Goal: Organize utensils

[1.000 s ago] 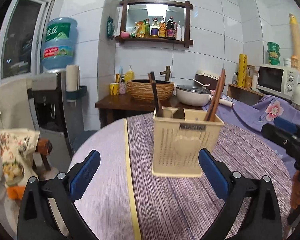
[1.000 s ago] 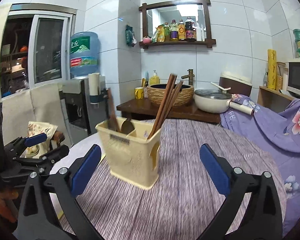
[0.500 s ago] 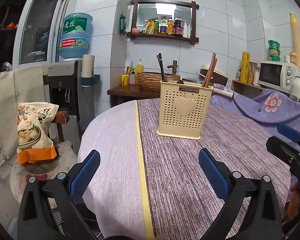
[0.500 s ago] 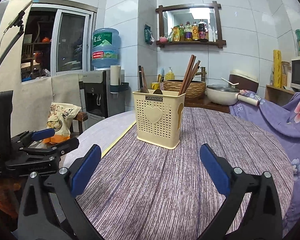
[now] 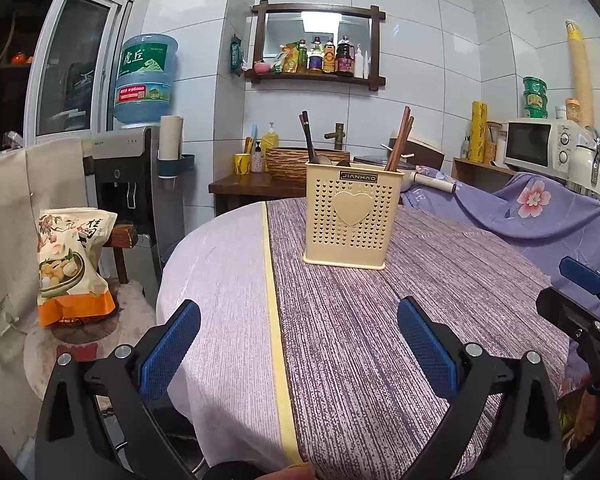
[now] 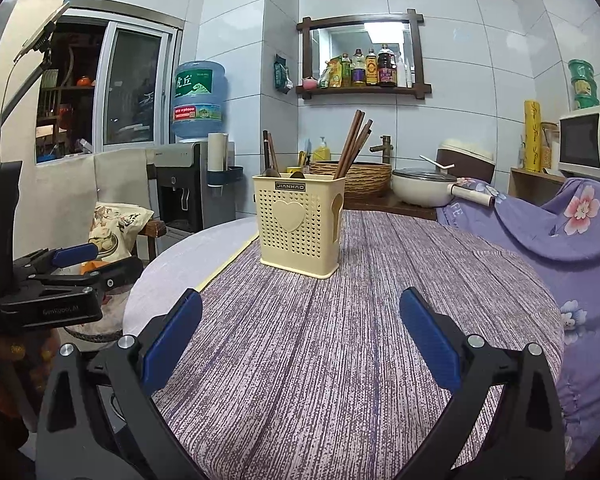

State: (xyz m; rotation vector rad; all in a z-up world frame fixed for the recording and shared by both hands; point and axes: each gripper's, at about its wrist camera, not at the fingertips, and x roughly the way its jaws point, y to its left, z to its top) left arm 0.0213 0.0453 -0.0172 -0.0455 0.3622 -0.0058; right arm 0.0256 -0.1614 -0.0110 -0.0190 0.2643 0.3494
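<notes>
Both grippers hang wide open with nothing in them: the left gripper (image 5: 298, 344) spreads its blue pads over the near edge of the round table (image 5: 440, 320), and the right gripper (image 6: 300, 340) does the same on the table's right half, well apart from the holder. Out in the middle of the table stands the cream utensil holder (image 5: 354, 216), upright, perforated, a heart on its front and a dark label at the rim. Brown chopsticks (image 5: 400, 138) lean out of its right compartment; dark-handled utensils (image 5: 308, 134) rise from the left one, and what kind they are is hard to tell. Striped purple cloth (image 6: 340, 340) covers the table, with a yellow band (image 5: 274, 320) splitting off a paler strip on the left. Far behind sit a woven basket (image 6: 364, 178) and a lidded pot (image 6: 424, 190); a water dispenser (image 5: 140, 168) stands far left, a microwave (image 5: 540, 146) far right, and a snack bag (image 5: 74, 264) lies left of the table.
</notes>
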